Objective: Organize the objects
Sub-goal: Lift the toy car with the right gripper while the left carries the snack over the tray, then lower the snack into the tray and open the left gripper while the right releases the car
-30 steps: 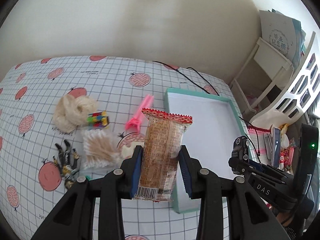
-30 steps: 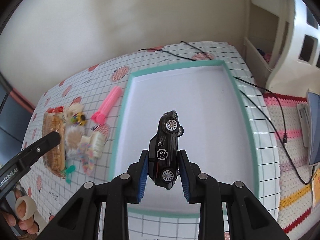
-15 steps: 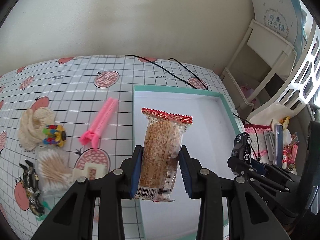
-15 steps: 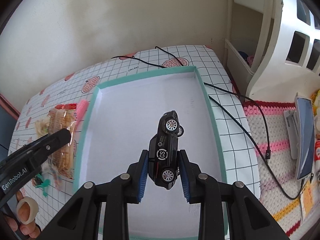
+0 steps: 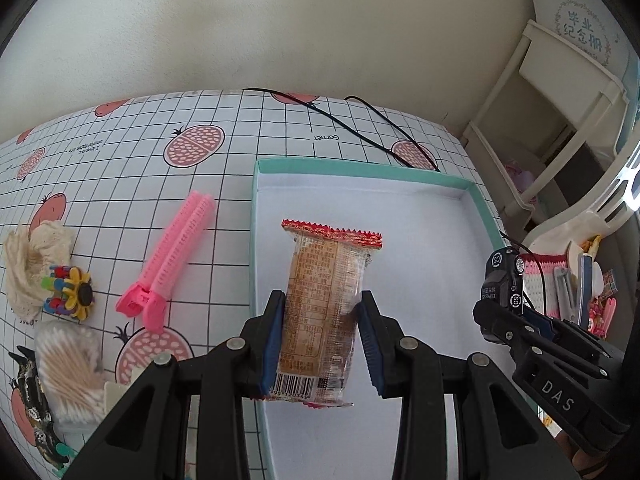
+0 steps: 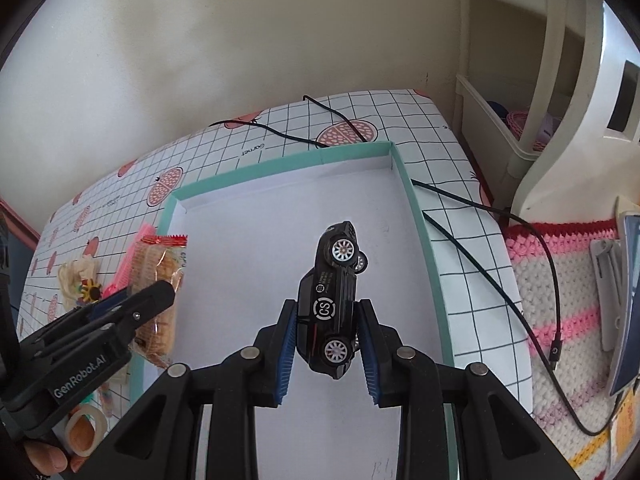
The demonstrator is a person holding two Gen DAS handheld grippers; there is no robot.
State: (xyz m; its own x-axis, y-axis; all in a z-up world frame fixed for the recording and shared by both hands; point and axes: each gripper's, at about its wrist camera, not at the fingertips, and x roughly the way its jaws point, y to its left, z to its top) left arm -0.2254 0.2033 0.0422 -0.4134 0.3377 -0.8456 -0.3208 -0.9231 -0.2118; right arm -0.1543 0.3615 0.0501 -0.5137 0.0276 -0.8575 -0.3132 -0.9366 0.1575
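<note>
Nearest in the left view: pinches a snack pack [image 5: 324, 312] between the left fingers [image 5: 274, 344], closed low on the wrapper by the barcode. Leaves most of the pack standing clear above the pads, probably so it can go down end first without the fingers touching the floor of the box. Hangs it above the near left part of the box [image 5: 360, 170], not yet touching.

Same story on the other side: grips a black toy car [image 6: 332, 304] in the right fingers [image 6: 289, 344], shut on roof and underside, nose up, wheels turned sideways. Squeezes the flat faces rather than the wheels, likely to stop it rolling out of the hold. Holds it over the middle of the white floor, well apart from the snack pack, so both can be set down without a clash.

Further out, on the bench [image 5: 120, 168] left of the box: waits for a turn, by the look of it, a pink hair clip [image 5: 168, 264] and a bag of cotton swabs [image 5: 68, 364]. Nothing lying inside the box so far.
</note>
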